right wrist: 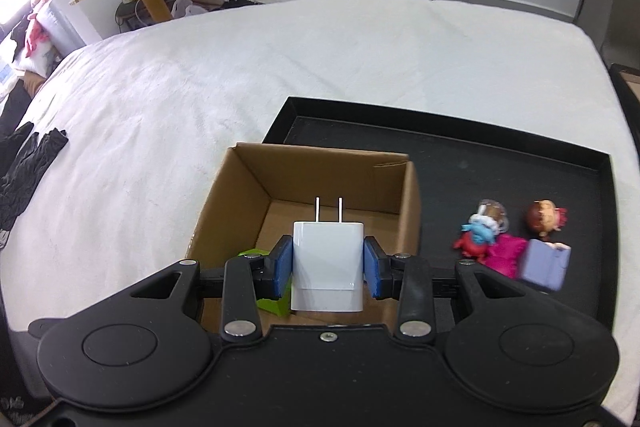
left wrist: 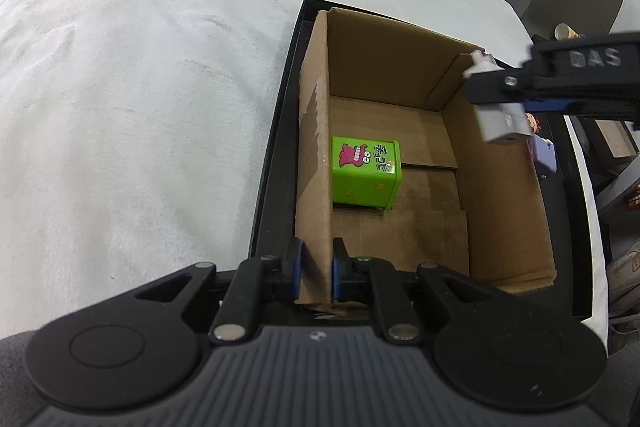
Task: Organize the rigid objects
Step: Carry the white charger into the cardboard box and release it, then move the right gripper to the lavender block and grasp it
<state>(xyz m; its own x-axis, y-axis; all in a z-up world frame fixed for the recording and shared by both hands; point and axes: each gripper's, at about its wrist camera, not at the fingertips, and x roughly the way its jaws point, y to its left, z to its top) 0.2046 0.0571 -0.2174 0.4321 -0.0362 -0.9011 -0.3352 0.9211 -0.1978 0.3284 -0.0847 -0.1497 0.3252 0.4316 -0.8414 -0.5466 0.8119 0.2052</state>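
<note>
An open cardboard box (left wrist: 500, 195) (right wrist: 248, 183) stands in a black tray (left wrist: 272, 163) (right wrist: 520, 163) on a white bed. My left gripper (left wrist: 316, 269) is shut on the box's left wall, one pad on each side of the cardboard. A green tin (left wrist: 364, 171) (right wrist: 272, 303) with a pink cartoon figure lies on the box floor by that wall. My right gripper (right wrist: 328, 265) is shut on a white plug charger (right wrist: 327, 265) (left wrist: 502, 121), prongs pointing away, held above the box's right side.
Three small toy figures (right wrist: 512, 247) stand in the tray to the right of the box. The white bed cover (right wrist: 280, 67) spreads to the left and beyond. Dark cloth (right wrist: 24, 167) lies at the bed's left edge. Furniture and shoes stand on the floor past the bed.
</note>
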